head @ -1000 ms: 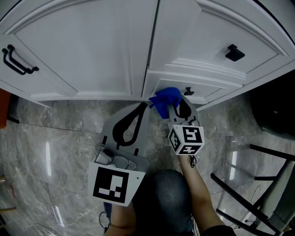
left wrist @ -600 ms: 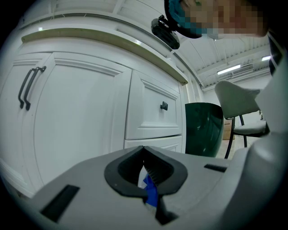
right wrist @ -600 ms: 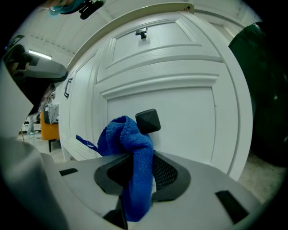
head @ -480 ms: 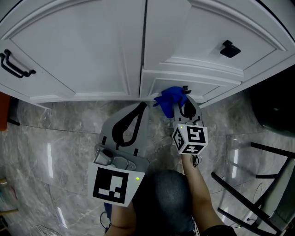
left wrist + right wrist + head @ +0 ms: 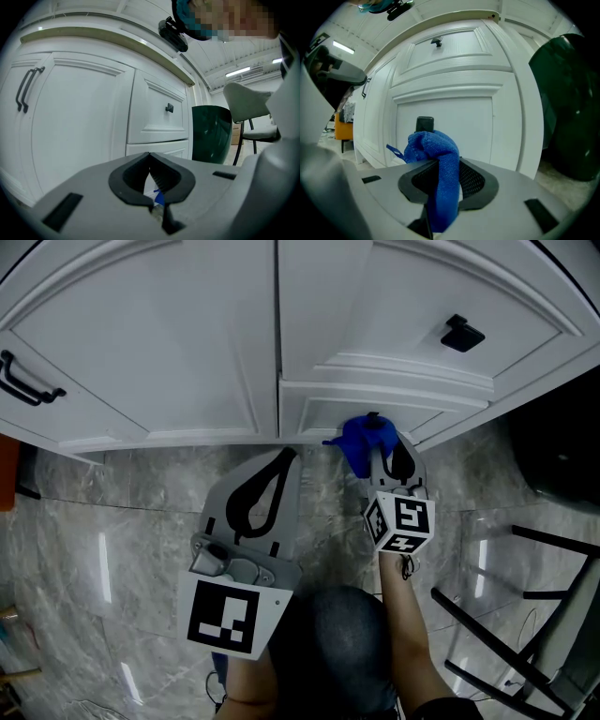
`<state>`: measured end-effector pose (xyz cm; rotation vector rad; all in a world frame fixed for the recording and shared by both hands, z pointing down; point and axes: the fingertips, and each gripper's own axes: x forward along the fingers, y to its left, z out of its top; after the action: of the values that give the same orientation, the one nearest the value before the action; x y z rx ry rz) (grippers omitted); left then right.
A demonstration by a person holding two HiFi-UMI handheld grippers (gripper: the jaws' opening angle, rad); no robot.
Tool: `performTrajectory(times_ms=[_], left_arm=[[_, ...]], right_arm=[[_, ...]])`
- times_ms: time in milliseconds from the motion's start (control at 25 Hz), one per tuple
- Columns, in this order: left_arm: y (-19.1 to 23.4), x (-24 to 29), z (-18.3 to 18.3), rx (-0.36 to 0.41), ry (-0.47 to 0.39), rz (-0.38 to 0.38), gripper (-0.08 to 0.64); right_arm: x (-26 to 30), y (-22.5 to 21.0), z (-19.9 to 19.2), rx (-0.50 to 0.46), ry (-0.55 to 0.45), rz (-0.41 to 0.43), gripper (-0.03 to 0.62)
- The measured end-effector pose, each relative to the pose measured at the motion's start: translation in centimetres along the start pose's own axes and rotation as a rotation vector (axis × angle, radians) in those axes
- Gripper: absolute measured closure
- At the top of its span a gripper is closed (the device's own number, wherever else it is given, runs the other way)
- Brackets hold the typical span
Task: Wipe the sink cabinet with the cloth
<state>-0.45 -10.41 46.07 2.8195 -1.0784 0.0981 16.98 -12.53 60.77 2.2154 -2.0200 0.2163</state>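
Right gripper (image 5: 440, 161): jaws pinch a bunched blue microfibre cloth (image 5: 433, 147), held at the lowest drawer panel of the white panelled sink cabinet (image 5: 187, 352), just below that panel's small black knob (image 5: 424, 123); contact with the panel cannot be confirmed. Left gripper (image 5: 150, 157): jaws pressed together, nothing gripped, low over the grey marble-patterned floor (image 5: 103, 540), pointed at the cabinet base beside the cloth.

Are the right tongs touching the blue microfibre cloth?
Touching. The right gripper view shows the right tongs shut on the blue microfibre cloth.
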Motion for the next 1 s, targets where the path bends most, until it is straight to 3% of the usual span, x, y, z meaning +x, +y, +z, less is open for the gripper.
performTrajectory(times_ms=[720, 1000], left_arm=[[-1.0, 0.9, -0.4, -0.006, 0.006, -0.029, 0.557], [-1.1, 0.7, -0.1, 0.000, 0.006, -0.021, 0.557]], right_arm=[[-1.3, -5.7, -0.7, 0.080, 0.007, -0.129, 0.476], [-1.6, -6.2, -0.8, 0.066, 0.003, -0.129, 0.476]])
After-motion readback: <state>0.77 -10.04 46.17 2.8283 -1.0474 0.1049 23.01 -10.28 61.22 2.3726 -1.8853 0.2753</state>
